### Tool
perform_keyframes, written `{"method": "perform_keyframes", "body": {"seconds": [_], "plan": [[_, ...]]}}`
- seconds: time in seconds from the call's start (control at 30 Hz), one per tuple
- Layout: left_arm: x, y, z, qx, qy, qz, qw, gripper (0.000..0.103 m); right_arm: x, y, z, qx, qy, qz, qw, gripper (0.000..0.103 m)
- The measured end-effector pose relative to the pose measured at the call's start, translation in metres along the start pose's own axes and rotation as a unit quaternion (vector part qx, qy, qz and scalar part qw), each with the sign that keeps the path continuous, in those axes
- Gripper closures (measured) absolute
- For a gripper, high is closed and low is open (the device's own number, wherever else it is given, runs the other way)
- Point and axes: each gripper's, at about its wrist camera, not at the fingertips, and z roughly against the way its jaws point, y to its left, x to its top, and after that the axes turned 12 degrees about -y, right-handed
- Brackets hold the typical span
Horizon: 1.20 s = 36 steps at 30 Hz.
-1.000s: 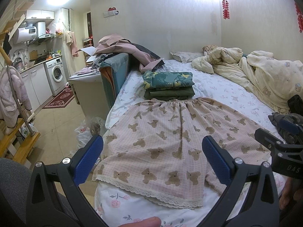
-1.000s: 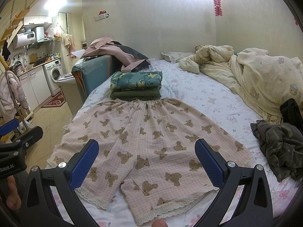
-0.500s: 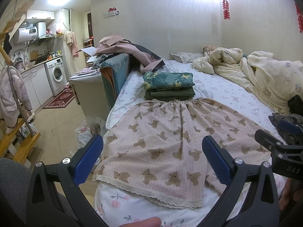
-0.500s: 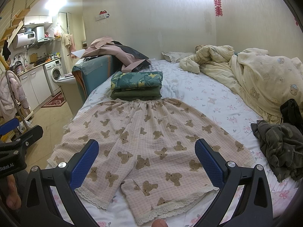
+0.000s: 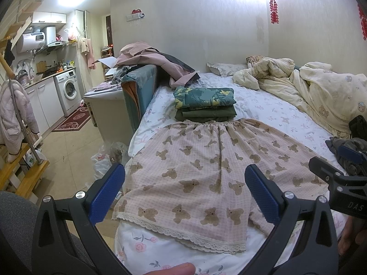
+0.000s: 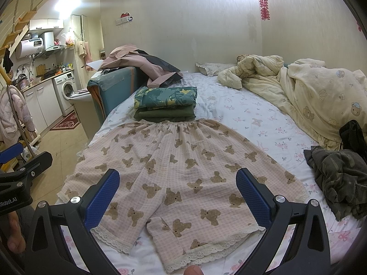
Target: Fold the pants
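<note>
You held both grippers above the near end of the bed (image 6: 247, 114), each pointed along its length; your left gripper (image 5: 183, 191) had its blue-padded fingers (image 5: 106, 192) spread wide with nothing between them, and your right gripper (image 6: 177, 198) was released in the same way, its fingers (image 6: 253, 198) well apart and touching no cloth. The pants (image 6: 181, 167) (pink check with brown bears and a lace trim at the hems) lay flat on the floral sheet, waistband at the far end, the two legs running toward you; in the right wrist view the hem of the right-hand leg was turned up on itself near the crotch side, while the left-hand leg lay smooth out to the bed's left edge. In the left wrist view the pants (image 5: 206, 171) filled the gap between the fingers, the lace hem lying just short of the mattress edge. The waistband touched a stack of folded clothes (image 6: 166, 106), a leafy green piece on top of plain olive ones. To the right of the pants, apart from them, sat a crumpled dark garment (image 6: 339, 176); beyond it a cream duvet (image 6: 316, 91) was heaped along the wall side. Your right gripper's body showed at the right edge of the left wrist view, and your left gripper's at the left edge of the right wrist view; both were off the fabric.
</note>
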Motion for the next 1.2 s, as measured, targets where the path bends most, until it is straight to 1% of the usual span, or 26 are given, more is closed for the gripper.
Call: {"method": "perform_keyframes", "body": {"seconds": [0.67, 0.7, 0.73, 0.77, 0.8, 0.87, 0.9, 0.97, 1.03, 1.07, 1.13, 1.17, 1.2], "plan": [[0.004, 0.005, -0.002, -0.001, 0.004, 0.004, 1.0, 0.0, -0.001, -0.001, -0.001, 0.001, 0.004, -0.004, 1.0, 0.0], [0.005, 0.006, -0.002, -0.002, 0.006, 0.005, 1.0, 0.0, -0.002, -0.003, -0.003, 0.005, 0.011, -0.01, 1.0, 0.0], [0.007, 0.008, -0.003, -0.001, 0.009, 0.007, 0.9999, 0.0, -0.003, -0.006, -0.006, 0.011, 0.026, -0.017, 0.999, 0.0], [0.004, 0.011, -0.003, 0.002, 0.013, 0.008, 0.9999, 0.0, -0.011, -0.008, -0.015, 0.018, 0.046, -0.027, 0.998, 0.0], [0.004, 0.01, -0.005, 0.006, 0.02, 0.009, 0.9997, 0.0, -0.017, -0.017, -0.02, 0.02, 0.064, -0.046, 0.997, 0.0], [0.003, 0.01, -0.011, 0.009, 0.035, 0.012, 0.9993, 0.0, -0.025, -0.03, -0.023, 0.016, 0.093, -0.066, 0.993, 0.0], [0.002, 0.008, -0.013, 0.01, 0.039, 0.013, 0.9991, 0.0, -0.035, -0.041, -0.031, 0.023, 0.124, -0.092, 0.988, 0.0], [0.001, 0.007, -0.018, 0.01, 0.053, 0.02, 0.9983, 0.0, -0.045, -0.059, -0.039, 0.024, 0.157, -0.139, 0.977, 0.0], [0.0, 0.007, -0.025, 0.007, 0.071, 0.032, 0.9969, 0.0, -0.061, -0.088, -0.044, 0.015, 0.187, -0.195, 0.963, 0.001], [-0.001, 0.007, -0.028, 0.005, 0.076, 0.035, 0.9965, 0.0, -0.069, -0.107, -0.047, 0.008, 0.199, -0.232, 0.952, 0.002], [-0.001, 0.007, -0.036, 0.0, 0.093, 0.044, 0.9946, 0.0, -0.086, -0.15, -0.052, -0.021, 0.217, -0.303, 0.928, 0.009], [-0.002, 0.006, -0.04, 0.0, 0.099, 0.048, 0.9939, 0.0, -0.093, -0.169, -0.054, -0.038, 0.222, -0.332, 0.916, 0.011], [-0.002, 0.006, -0.042, 0.0, 0.103, 0.05, 0.9934, 0.0, -0.098, -0.183, -0.055, -0.05, 0.226, -0.353, 0.907, 0.015]]}}
